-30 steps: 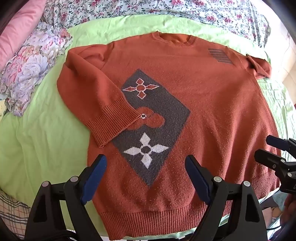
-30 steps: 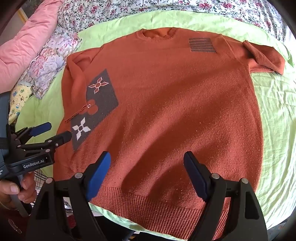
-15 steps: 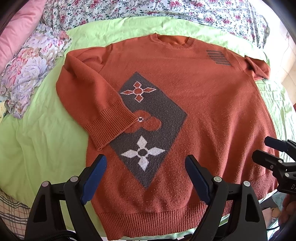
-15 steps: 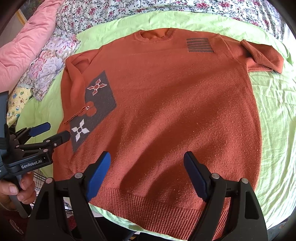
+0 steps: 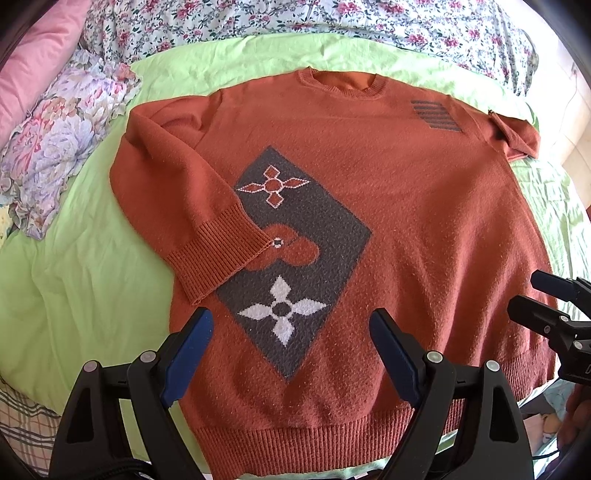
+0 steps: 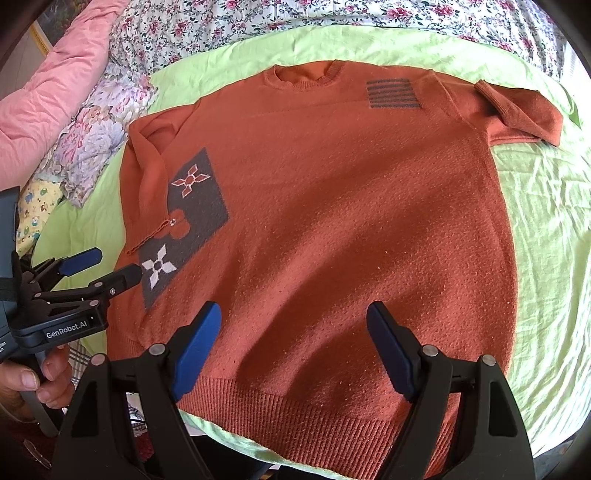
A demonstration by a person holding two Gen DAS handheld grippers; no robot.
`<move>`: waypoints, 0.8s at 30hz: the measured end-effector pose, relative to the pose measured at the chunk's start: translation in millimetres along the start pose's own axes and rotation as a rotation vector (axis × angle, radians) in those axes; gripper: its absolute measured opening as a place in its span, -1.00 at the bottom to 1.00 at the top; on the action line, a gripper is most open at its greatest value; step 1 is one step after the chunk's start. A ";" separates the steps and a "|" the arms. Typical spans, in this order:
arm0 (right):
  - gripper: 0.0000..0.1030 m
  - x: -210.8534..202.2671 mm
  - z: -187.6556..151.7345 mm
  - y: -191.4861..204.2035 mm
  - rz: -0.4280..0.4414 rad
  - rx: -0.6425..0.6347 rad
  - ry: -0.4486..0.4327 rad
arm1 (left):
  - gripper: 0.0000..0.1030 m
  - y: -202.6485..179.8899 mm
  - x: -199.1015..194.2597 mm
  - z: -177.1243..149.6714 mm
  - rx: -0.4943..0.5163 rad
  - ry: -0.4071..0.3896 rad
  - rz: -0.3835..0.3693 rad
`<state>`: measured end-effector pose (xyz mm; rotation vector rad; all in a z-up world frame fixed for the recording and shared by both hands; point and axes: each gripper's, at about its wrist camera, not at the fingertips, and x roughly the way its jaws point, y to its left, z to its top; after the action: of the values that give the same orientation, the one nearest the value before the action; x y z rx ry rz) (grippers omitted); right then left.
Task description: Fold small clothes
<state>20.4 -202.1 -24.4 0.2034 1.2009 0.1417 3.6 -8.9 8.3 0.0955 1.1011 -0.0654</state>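
Observation:
A rust-orange knitted sweater (image 5: pixel 424 206) lies flat, front up, on a green sheet (image 5: pixel 85 266), and also shows in the right wrist view (image 6: pixel 351 229). It has a grey diamond patch (image 5: pixel 295 258). Its left sleeve (image 5: pixel 177 206) is folded across the body, cuff on the patch. Its right sleeve (image 6: pixel 521 110) is folded in by the shoulder. My left gripper (image 5: pixel 291 332) is open and empty above the hem, left part. My right gripper (image 6: pixel 293 325) is open and empty above the hem, right part. Each gripper shows in the other's view: the right (image 5: pixel 532 295), the left (image 6: pixel 110 264).
A floral pillow (image 5: pixel 62 140) and a pink quilt (image 6: pixel 48 103) lie at the left. A floral bedcover (image 5: pixel 332 18) runs along the far side. The near edge of the bed (image 6: pixel 236 439) is just below the sweater's hem.
Both grippers have moved back slightly, so the sweater sits a little further away in both views. The sweater has not moved. Both stay open.

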 end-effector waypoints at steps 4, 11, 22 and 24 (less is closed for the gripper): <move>0.58 -0.2 1.2 -1.1 0.000 0.004 -0.001 | 0.69 -1.3 -0.1 2.2 -0.002 0.002 -0.001; 0.58 -1.2 4.6 -2.6 0.000 0.006 -0.007 | 0.69 -1.6 3.1 7.1 -0.002 0.031 0.004; 0.58 -3.6 18.8 -27.7 -0.019 0.053 -0.028 | 0.69 6.5 14.5 19.4 -0.034 0.056 -0.017; 0.58 -5.3 25.7 -39.8 -0.035 0.074 -0.038 | 0.69 8.7 18.6 25.8 -0.051 0.076 -0.032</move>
<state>42.5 -244.1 -19.9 0.2492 1.1718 0.0625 35.8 -3.2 3.6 0.0348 1.1792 -0.0630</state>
